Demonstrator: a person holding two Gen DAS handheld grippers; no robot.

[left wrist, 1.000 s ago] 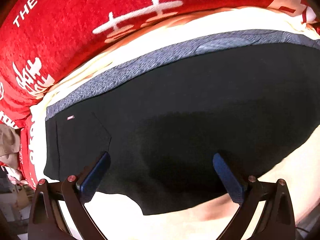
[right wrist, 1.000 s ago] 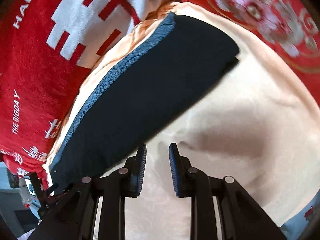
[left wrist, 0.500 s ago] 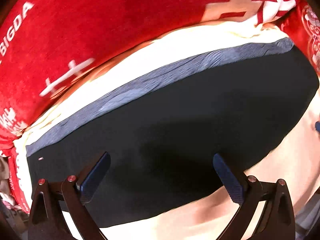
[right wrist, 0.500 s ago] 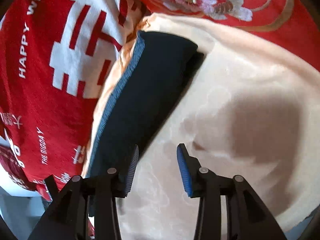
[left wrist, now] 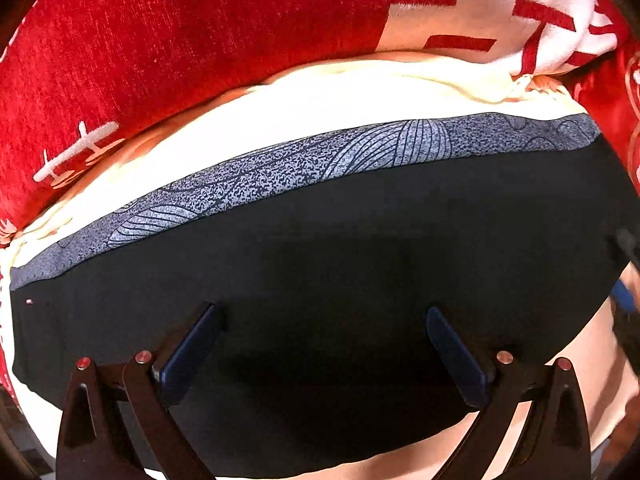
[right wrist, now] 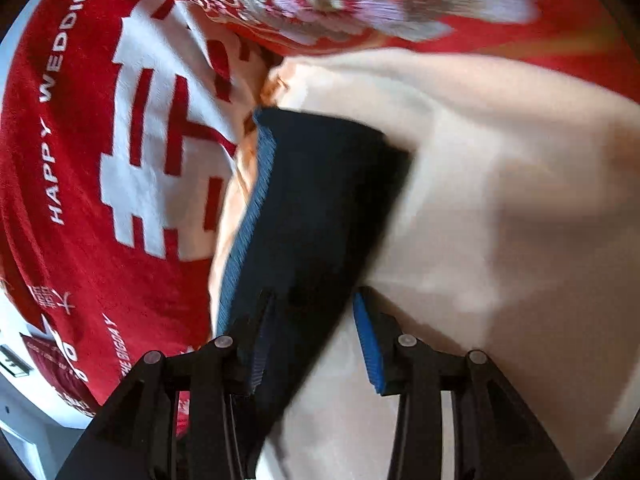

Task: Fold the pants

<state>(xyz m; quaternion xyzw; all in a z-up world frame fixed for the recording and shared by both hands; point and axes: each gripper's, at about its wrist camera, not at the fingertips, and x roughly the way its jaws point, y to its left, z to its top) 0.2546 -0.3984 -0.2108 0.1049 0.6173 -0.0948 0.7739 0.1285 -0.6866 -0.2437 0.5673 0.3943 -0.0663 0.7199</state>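
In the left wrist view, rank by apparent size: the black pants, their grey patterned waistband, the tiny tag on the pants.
1. Black pants, filling most of the view
2. Grey patterned waistband, a long narrow strip
3. Tiny tag, a mere speck near the left edge

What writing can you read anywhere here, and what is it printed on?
"HAPPY WEDDING": white letters on the red blanket.
"THE BIGDAY": small white letters lower on the same blanket, blurred, so partly a guess.
Large white Chinese character on the blanket.
Tiny tag on the black pants: unreadable.
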